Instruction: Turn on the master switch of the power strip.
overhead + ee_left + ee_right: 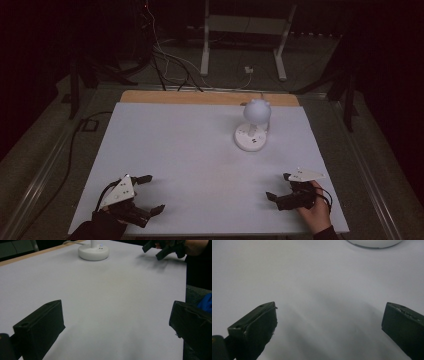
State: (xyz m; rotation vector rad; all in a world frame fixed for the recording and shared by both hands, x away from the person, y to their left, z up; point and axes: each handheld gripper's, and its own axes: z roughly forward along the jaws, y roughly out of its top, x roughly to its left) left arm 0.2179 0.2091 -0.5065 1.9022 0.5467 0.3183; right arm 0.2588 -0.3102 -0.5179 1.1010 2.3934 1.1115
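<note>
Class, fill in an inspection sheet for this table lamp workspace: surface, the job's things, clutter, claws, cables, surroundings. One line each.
Surface: white table top with a wooden strip along its far edge, bare apart from the lamp.
Job's things: white lamp with a round head on a round base, upright at the far right; small buttons on the base.
Clutter: nothing seen.
Claws: left claw at the near left, jaws apart, holding nothing; right claw at the near right, jaws apart, holding nothing. Both are apart from the lamp.
Cables: white and dark cables on the floor beyond the table.
Surroundings: dim room, a white stand's legs behind.
</note>
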